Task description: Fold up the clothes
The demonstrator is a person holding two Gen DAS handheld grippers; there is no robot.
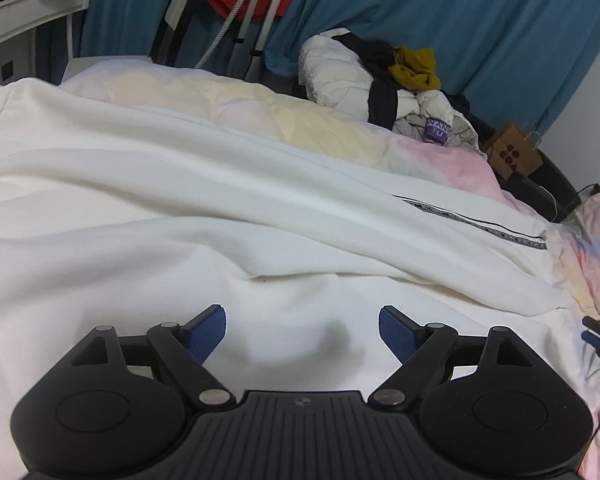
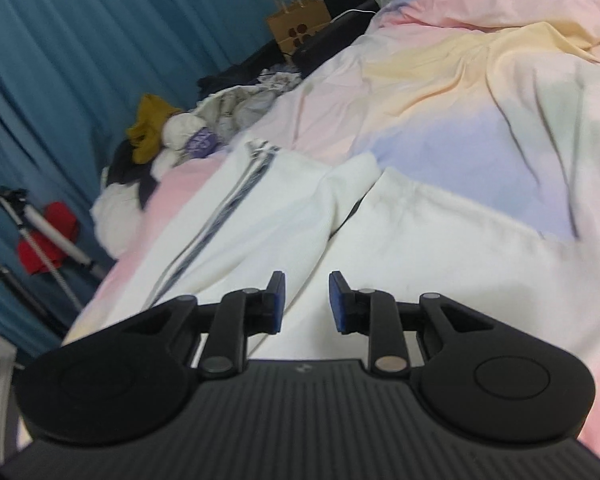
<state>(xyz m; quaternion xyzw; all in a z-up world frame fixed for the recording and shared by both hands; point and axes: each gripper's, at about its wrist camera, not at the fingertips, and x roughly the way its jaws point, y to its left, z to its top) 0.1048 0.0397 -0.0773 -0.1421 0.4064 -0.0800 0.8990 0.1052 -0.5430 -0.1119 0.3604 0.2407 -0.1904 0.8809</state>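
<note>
Left tongs [image 1: 302, 332] spread wide, right tongs [image 2: 306, 302] narrowly apart, both empty over soft creased white garment [image 1: 180, 208]; striped zipper [image 1: 476, 226] ahead, pastel bed [image 2: 480, 80] beyond.

Bed with pastel duvet [image 2: 480, 92] carried a spread white garment [image 1: 180, 200] and a clothes pile [image 1: 380, 80] at far edge.

1. I see the white garment [image 1: 140, 184] as soft matt knit cloth, its zipper tape [image 1: 480, 226] woven.
2. The pastel duvet [image 2: 460, 80] looks like smooth, creased cotton.
3. My left gripper [image 1: 302, 334] is matt black plastic with rough blue pads [image 1: 208, 332] and dull metal pins.
4. The paper bag [image 2: 298, 26] is plain brown kraft.
</note>
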